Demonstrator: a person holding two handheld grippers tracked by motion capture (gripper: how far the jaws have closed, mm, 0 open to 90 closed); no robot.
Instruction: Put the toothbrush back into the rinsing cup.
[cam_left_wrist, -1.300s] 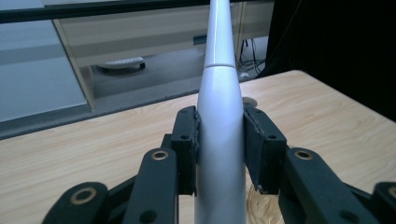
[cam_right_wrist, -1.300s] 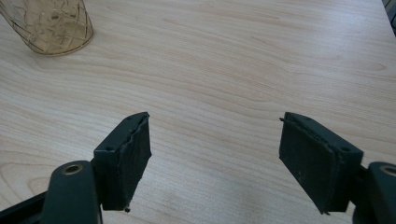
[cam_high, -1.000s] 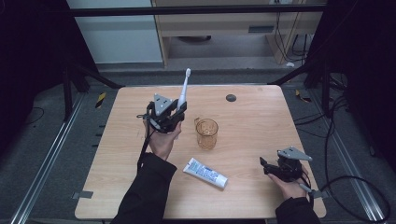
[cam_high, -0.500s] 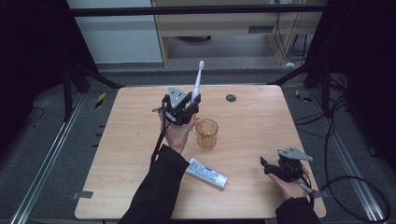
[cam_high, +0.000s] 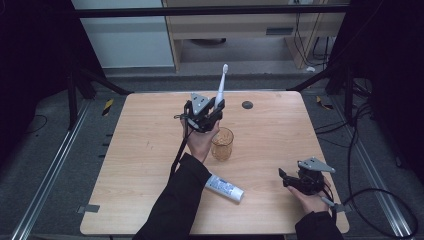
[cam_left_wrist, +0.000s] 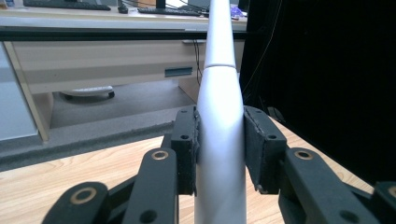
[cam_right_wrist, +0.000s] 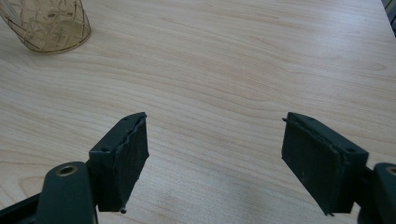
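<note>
White toothbrush (cam_high: 220, 86) held upright, head topmost, handle clamped between both pads of left gripper (cam_high: 206, 118); same clamp seen close in left gripper view, toothbrush (cam_left_wrist: 219, 126) pressed by a pad on each side. Lifted clear of wooden table (cam_high: 140, 150), just behind and above amber glass cup (cam_high: 222, 143). Cup standing upright near table middle, apparently empty, rim open. Toothpaste tube (cam_high: 224, 187) lying flat near front edge, beside left sleeve, untouched. Right gripper (cam_high: 295, 179) resting low at front right corner, jaws spread wide with nothing between them; bare wood visible between pads in right gripper view, cup (cam_right_wrist: 46, 23) at upper left there. Small dark round thing (cam_high: 247, 105) toward far edge, too small to identify.

Judged progress: pick-up done, carry toward cup nearly done. Likely left: 1 lowering of brush, handle first, into cup, then release. Tube probably 2nd item, not yet begun.
</note>
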